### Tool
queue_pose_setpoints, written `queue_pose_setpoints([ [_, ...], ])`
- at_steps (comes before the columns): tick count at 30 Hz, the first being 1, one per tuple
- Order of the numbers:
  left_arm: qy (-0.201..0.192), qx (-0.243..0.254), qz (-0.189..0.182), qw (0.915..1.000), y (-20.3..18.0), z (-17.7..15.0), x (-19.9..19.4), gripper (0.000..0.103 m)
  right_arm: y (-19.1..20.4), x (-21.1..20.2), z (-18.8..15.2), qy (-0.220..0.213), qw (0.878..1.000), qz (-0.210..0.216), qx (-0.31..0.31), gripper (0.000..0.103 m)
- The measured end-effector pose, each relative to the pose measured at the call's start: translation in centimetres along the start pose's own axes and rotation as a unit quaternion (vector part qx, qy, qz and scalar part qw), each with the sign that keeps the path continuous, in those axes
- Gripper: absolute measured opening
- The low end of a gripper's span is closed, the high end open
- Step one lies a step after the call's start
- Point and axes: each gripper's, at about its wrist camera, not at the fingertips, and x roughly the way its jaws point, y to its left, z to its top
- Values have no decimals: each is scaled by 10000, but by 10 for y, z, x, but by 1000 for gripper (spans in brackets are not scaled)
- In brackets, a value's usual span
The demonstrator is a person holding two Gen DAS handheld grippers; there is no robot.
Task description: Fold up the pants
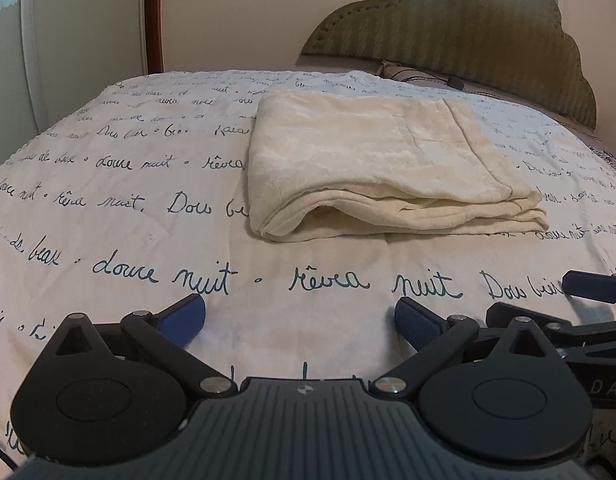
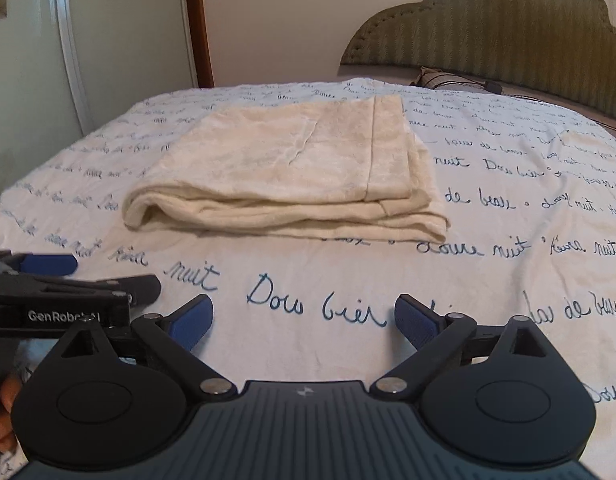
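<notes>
Currently pants [image 1: 371, 164] sit folded on bedspread [image 1: 128, 240], untouched. Left gripper [image 1: 300, 326] and right gripper [image 2: 304, 322] both spread wide, empty, just short of the stack.

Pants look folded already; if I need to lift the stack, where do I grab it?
Take the cream pants at the rounded fold on their near-left corner, coming from the near side. The layers are joined there, while the right end shows loose stacked edges.
</notes>
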Motion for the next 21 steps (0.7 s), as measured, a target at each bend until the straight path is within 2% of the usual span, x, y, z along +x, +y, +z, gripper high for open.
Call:
queue_pose_setpoints([
  [5, -39, 39, 55, 10000, -2, -3, 3, 103, 0, 4, -7, 9, 9999, -101, -7, 103],
  [10, -86, 100, 168, 9998, -5, -5, 4, 103, -2, 7, -9, 25, 9998, -181, 33, 103],
  [21, -107, 49, 126, 9999, -3, -6, 5, 103, -4, 8, -12, -18, 9996, -177, 206, 103],
])
